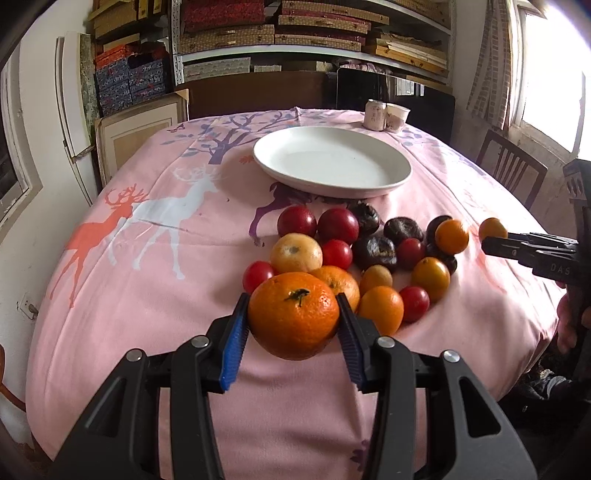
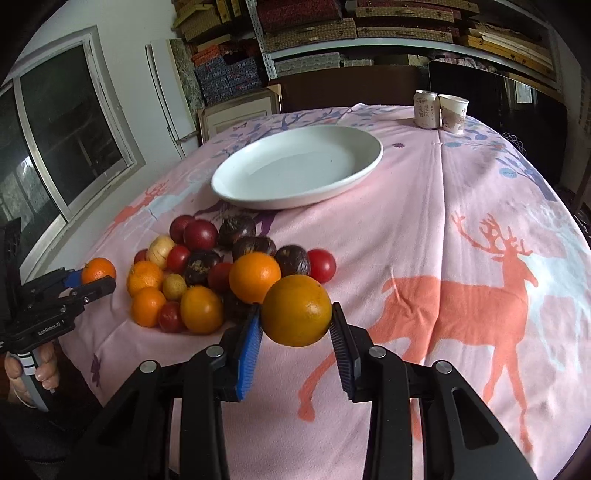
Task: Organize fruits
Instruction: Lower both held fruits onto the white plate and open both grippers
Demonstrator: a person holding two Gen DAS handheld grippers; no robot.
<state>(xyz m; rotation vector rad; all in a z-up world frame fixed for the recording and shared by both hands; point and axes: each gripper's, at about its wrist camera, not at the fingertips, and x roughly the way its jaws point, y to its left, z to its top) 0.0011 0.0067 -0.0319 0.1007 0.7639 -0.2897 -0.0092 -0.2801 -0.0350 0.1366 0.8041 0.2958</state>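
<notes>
My left gripper (image 1: 293, 306) is shut on a large mandarin with a green stem (image 1: 293, 315), held just above the pink deer-print tablecloth (image 1: 147, 258). In the right wrist view this gripper (image 2: 94, 282) and its mandarin (image 2: 98, 270) show at the left. My right gripper (image 2: 297, 314) is shut on a smooth orange (image 2: 297, 310); the left wrist view shows it (image 1: 487, 240) at the right with that orange (image 1: 493, 229). Between them lies a pile of fruit (image 1: 369, 254): red, dark purple, yellow and orange pieces. Behind the pile stands an empty white plate (image 1: 332, 162) (image 2: 295, 166).
A drink can (image 2: 426, 109) and a paper cup (image 2: 454, 112) stand at the table's far edge. A wooden chair (image 1: 511, 168) is beyond the right side. Shelves of boxes (image 1: 295, 33) fill the back wall. A hand (image 2: 37, 373) grips the left tool's handle.
</notes>
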